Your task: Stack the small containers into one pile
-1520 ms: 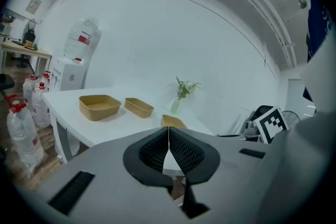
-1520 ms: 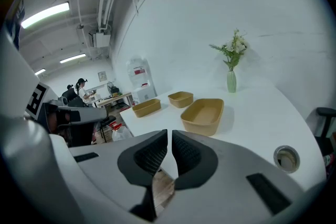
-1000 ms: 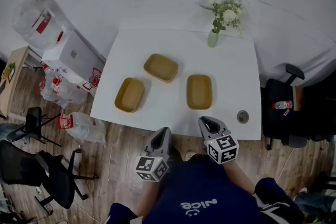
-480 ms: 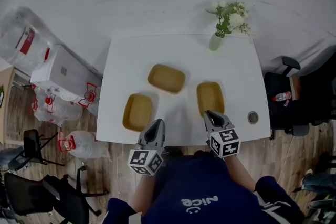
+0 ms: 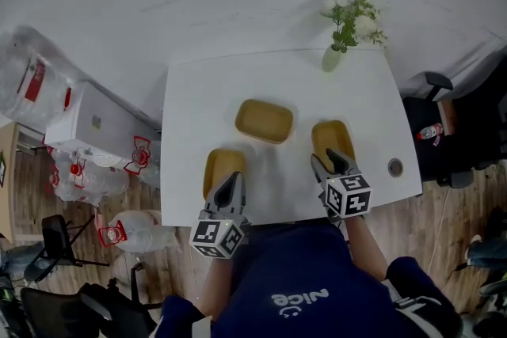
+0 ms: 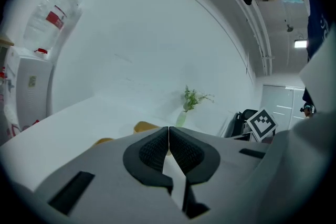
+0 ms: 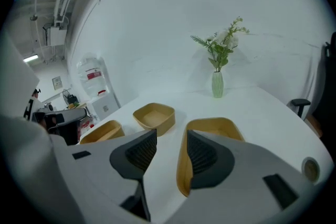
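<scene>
Tongs on the left (image 5: 230,180) are shut tight, holding nothing. The right tongs (image 5: 331,162) have just opened wide around one tan container's (image 7: 212,126) side.

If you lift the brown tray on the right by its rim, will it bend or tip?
The tray looks thin-walled and empty, so probably light and slightly bendy. It is wide and shallow, so a push should slide it, not tip it.

I see soft, even light with faint shadows on the white table (image 5: 198,99); both gripper views bulge, black at their corners
</scene>
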A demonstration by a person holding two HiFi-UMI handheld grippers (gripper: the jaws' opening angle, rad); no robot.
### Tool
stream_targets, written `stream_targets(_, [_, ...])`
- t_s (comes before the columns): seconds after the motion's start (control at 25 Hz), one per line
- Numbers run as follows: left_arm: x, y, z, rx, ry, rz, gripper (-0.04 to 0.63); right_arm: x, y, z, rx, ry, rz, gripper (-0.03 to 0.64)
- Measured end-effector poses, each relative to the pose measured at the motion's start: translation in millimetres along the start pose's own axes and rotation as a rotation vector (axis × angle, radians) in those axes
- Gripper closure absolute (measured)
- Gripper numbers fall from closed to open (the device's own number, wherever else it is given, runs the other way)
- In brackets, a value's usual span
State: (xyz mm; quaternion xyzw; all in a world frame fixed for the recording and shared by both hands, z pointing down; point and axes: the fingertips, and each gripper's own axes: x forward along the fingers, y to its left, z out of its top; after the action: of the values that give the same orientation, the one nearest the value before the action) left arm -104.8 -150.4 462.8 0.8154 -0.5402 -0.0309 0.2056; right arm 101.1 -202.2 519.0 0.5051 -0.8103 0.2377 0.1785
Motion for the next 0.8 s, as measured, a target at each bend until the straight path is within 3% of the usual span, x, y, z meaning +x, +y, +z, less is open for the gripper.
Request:
stream_targets(0.2, [-13,29,5,-0.021,-0.005,0.029,0.575,20,1,-8,-0.033,0.112,-0.022,0.453])
stream_targets(0.48, [-27,64,16,-0.006,-0.009,0.053,0.575,51,-13,-18,-0.126,0.242,-0.129,0.453])
stream_targets(0.68, [-33,82,16,-0.002,0.009,0.064,0.575,64,-17,-29,-0.081,0.312,-0.140,0.453])
stream_targets(0.8, [-33,84,13,0.002,0.021,0.059,0.575,69,-22,-37,-0.137,0.374,-0.159,0.453])
